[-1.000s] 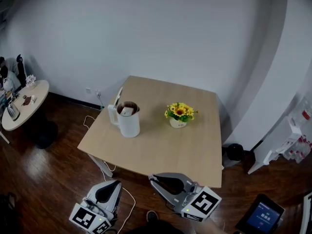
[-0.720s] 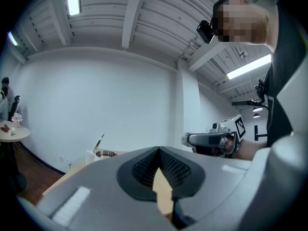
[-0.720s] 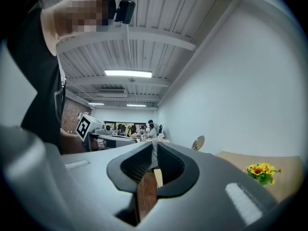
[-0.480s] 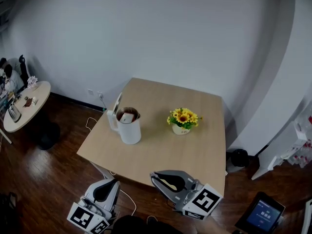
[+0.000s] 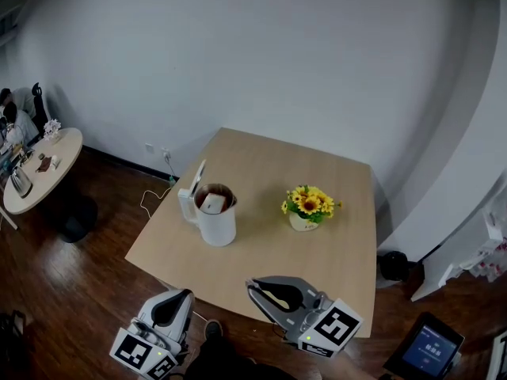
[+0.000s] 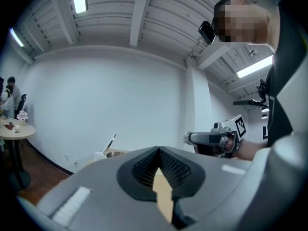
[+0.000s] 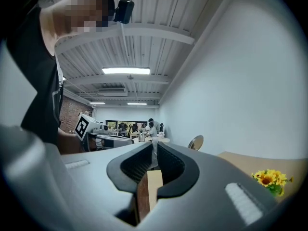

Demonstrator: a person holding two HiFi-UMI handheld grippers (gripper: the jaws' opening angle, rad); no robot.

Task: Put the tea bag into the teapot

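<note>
We find the jaws of the left gripper (image 6: 159, 149) and the right gripper (image 7: 153, 147) closed on nothing. The tea bag (image 5: 212, 203) seems already inside the teapot (image 5: 217, 228), at 11 o'clock from us. As it is light, tearable paper, we would pinch its top edge.

teapot (image 5: 215, 222) white, dark brown inside | table (image 5: 317, 260) pale wood grain | flowers (image 5: 310, 203) yellow and green, pot (image 5: 303, 222) cream | floor (image 5: 71, 299) dark brown planks | wall (image 5: 277, 54) white
</note>
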